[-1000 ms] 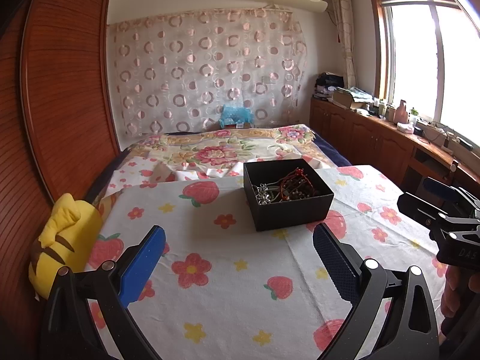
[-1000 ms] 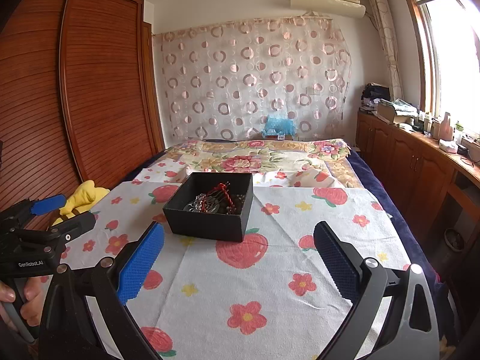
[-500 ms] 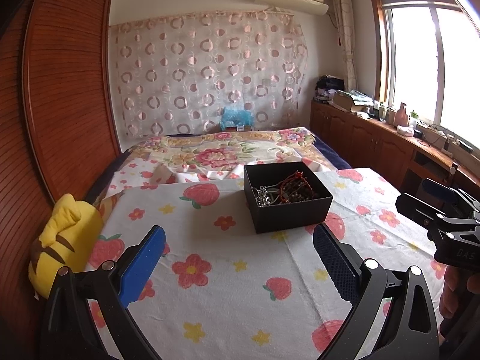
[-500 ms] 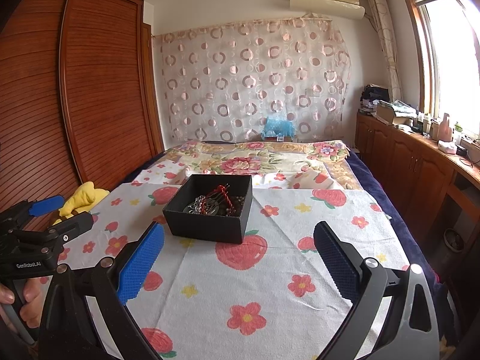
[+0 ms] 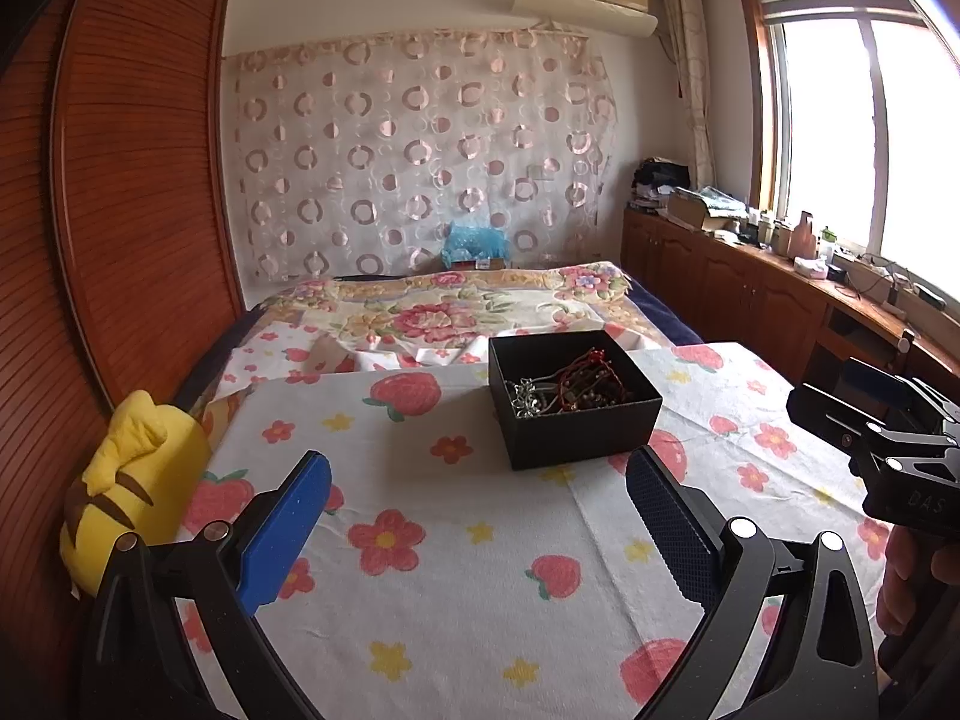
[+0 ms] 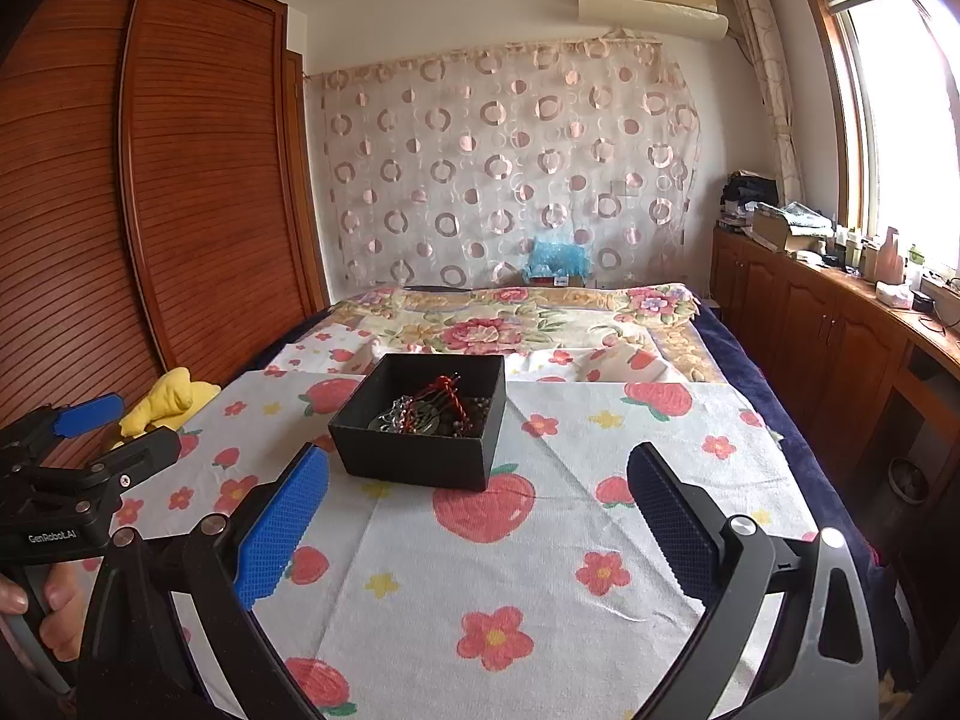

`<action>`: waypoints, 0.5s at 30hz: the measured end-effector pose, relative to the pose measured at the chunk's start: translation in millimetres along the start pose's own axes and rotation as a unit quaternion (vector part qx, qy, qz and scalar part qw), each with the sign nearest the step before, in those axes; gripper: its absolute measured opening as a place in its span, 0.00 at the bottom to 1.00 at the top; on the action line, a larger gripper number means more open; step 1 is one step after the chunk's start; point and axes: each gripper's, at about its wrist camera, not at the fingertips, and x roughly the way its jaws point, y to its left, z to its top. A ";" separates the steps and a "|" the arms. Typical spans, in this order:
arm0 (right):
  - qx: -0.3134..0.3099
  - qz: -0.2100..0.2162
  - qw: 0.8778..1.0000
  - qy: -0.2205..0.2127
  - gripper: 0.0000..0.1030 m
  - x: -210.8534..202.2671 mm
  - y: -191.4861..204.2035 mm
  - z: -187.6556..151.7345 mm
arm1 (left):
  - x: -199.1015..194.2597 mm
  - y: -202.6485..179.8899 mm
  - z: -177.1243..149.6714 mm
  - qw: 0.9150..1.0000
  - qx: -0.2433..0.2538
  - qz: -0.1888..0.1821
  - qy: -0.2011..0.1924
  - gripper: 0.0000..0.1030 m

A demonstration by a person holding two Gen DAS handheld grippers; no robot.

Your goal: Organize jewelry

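- Here, a small black open-topped cardboard box [image 5: 575, 402] sits on a white cloth printed with strawberries and flowers [image 5: 456, 546], spread over a raised flat surface at the foot of the bed.
- Inside the box lies a tangle of jewelry [image 5: 564, 387]: silvery chain links towards the left, dark red beaded strands towards the right; single pieces are too knotted to tell apart.
- The box is rectangular; in the left wrist view its long axis runs roughly left to right, one corner turned towards the camera.
- The left gripper [image 5: 477, 507] hovers above the cloth, its blue-padded jaws wide apart with nothing between them, the box ahead and slightly to the right.
- The right gripper [image 6: 477, 495] likewise hangs over the cloth, jaws spread wide and empty, the box ahead and a little to the left.
- Neither gripper touches the box.
- A yellow plush toy with brown stripes [image 5: 129, 480] rests at the cloth's left edge, against the reddish-brown slatted wooden wardrobe [image 5: 138, 180].
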 end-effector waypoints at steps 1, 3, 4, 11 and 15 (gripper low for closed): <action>-0.001 -0.001 1.000 0.000 0.97 -0.2 0.0 -0.5 | 0.0 0.2 -0.1 1.000 0.000 0.000 0.000 0.92; 0.000 0.000 1.000 0.000 0.97 -0.4 -0.6 -1.3 | -0.3 0.6 0.0 1.000 -0.001 0.000 0.000 0.92; 0.000 0.000 1.000 0.000 0.97 -0.5 -0.6 -1.9 | -0.2 1.8 -0.3 1.000 -0.001 0.000 0.000 0.92; 0.001 -0.001 1.000 -0.001 0.97 -0.3 -0.6 -0.8 | -0.3 1.8 -0.4 1.000 -0.001 0.000 -0.002 0.92; 0.000 -0.001 1.000 -0.001 0.97 -0.3 -1.4 -2.2 | 0.3 0.9 0.5 1.000 -0.001 0.001 -0.004 0.92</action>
